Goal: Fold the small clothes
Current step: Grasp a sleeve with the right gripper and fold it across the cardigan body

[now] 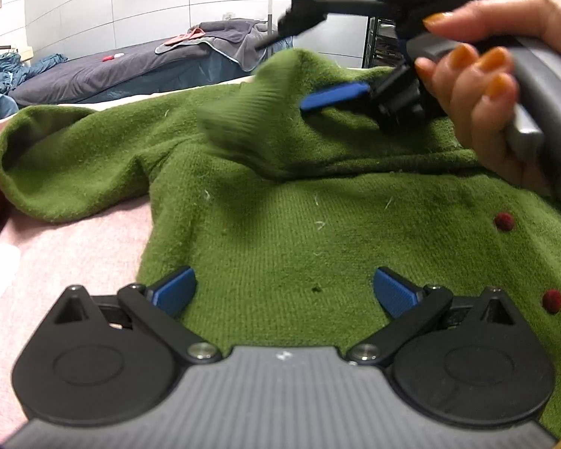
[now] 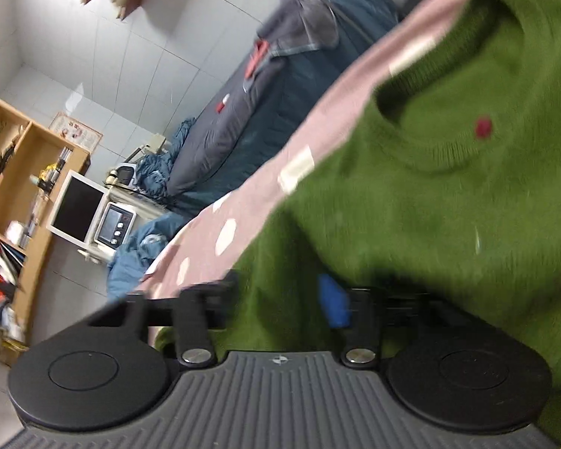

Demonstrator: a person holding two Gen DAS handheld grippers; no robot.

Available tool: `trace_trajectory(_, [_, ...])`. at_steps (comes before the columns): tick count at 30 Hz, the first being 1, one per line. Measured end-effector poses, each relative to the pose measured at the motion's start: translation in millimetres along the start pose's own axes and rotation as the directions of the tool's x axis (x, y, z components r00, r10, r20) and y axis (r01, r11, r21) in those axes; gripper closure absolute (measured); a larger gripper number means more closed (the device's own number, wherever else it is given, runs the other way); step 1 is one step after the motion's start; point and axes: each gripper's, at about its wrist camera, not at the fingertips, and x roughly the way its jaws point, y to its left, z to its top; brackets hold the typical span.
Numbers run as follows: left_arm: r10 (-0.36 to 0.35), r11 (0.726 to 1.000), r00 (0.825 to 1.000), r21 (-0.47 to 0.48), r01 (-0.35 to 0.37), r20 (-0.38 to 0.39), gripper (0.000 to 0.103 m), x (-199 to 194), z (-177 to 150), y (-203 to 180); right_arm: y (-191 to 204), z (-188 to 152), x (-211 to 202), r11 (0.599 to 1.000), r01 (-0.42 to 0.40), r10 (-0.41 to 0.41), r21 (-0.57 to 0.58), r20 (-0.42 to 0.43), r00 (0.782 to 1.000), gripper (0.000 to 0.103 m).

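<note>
My two grippers are ribbed grey bodies with black linkage arms, silver screws and blue finger pads (image 1: 175, 292); my nails (image 1: 463, 54) are painted orange.

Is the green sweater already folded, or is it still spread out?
Partly folded. One sleeve lies across the sweater body, the other sleeve stretches out on the pink cover.

bedroom, lived-in; bed (image 2: 220, 127) with grey bedding by tiled wall (image 2: 138, 48); wooden shelf (image 2: 15, 172) full of clutter; monitor (image 2: 76, 205)
</note>
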Motion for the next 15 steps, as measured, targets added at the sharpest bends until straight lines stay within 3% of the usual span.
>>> trace_trajectory(3, [0.000, 1.000, 1.000, 0.000, 0.000, 0.000, 0.000, 0, 0, 0, 11, -1, -28, 0.995, -0.025, 0.028, -0.101, 0.031, 0.999, 0.005])
trace_trajectory(7, [0.000, 1.000, 1.000, 0.000, 0.000, 0.000, 0.000, 0, 0, 0, 25, -3, -67, 0.959, 0.078, -0.061, -0.273, 0.069, 0.996, 0.005])
trace_trajectory(10, [0.002, 1.000, 1.000, 0.000, -0.002, -0.001, 0.000, 0, 0, 0, 26, -11, -103, 0.894, 0.200, -0.157, -0.401, 0.137, 0.978, 0.010])
trace_trajectory(11, [0.003, 1.000, 1.000, 0.001, -0.003, -0.001, 0.000, 1, 0, 0, 27, -15, -114, 0.851, 0.255, -0.189, -0.460, 0.184, 0.965, 0.014])
trace_trajectory(12, [0.003, 1.000, 1.000, 0.000, -0.003, -0.001, 0.000, 1, 0, 0, 28, -21, -125, 0.778, 0.351, -0.251, -0.521, 0.255, 0.934, 0.018])
trace_trajectory(14, [0.003, 1.000, 1.000, 0.001, -0.003, -0.001, 0.000, 1, 0, 0, 23, -29, -134, 0.616, 0.530, -0.373, -0.584, 0.376, 0.848, 0.020])
trace_trajectory(15, [0.004, 1.000, 1.000, 0.001, -0.004, -0.001, 0.000, 1, 0, 0, 15, -30, -141, 0.558, 0.575, -0.396, -0.598, 0.417, 0.818, 0.022])
